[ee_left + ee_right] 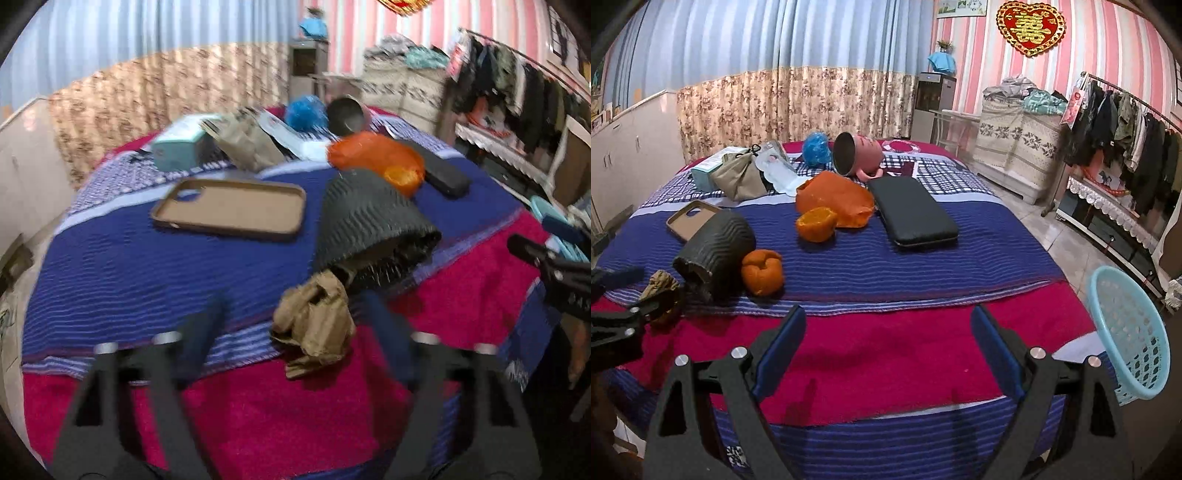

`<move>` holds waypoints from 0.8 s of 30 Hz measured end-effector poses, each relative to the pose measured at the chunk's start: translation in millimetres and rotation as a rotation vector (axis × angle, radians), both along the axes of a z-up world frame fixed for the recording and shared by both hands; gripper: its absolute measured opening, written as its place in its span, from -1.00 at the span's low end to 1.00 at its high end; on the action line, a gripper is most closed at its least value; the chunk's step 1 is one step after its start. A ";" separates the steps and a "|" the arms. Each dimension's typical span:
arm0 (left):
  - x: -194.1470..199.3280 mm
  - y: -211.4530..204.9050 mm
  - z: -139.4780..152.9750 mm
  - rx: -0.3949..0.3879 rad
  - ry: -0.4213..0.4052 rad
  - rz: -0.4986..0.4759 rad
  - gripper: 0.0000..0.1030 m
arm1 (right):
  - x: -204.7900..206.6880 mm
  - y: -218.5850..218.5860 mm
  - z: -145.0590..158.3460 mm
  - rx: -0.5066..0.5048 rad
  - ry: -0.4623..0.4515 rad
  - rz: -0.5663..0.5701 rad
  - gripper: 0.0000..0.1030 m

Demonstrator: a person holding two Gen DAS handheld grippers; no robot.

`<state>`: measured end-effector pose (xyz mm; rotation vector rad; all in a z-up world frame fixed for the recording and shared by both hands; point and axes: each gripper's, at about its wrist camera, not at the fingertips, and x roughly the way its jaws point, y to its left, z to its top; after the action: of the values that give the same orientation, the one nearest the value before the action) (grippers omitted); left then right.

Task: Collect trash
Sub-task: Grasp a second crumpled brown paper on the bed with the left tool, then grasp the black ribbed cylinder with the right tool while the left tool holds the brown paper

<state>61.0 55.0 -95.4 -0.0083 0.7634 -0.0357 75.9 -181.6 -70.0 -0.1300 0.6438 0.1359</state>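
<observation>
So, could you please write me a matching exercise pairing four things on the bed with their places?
Things:
1. crumpled paper
2. basket
3. pink mug
4. phone case

Places:
A. at the bed's right edge
B. tipped over at the bed's far end
C. between the left gripper's fingers
D. flat, left of the black cup

Pairs: 1-C, 2-A, 3-B, 4-D

On the bed: one phone case [690, 218], one black cup [714, 253], two orange peels [762, 272], one crumpled paper [314, 325], one pink mug [857, 153], one black case [912, 210], one blue basket [1128, 332].
</observation>
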 end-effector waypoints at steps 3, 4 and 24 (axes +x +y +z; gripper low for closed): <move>-2.7 3.9 1.4 -0.039 -0.002 -0.034 -0.18 | 1.8 11.7 -0.7 0.010 0.007 0.028 0.72; -5.0 4.3 4.9 -0.019 -0.017 -0.030 -0.18 | 2.5 18.1 0.3 0.013 0.007 0.043 0.72; 6.9 120.8 48.3 0.005 -0.127 0.276 -0.17 | 65.5 134.5 1.7 0.067 0.151 0.228 0.72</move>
<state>67.9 175.8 -47.0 -0.1054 0.6298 0.2259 141.4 -47.2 -68.2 -0.1289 0.7733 0.3898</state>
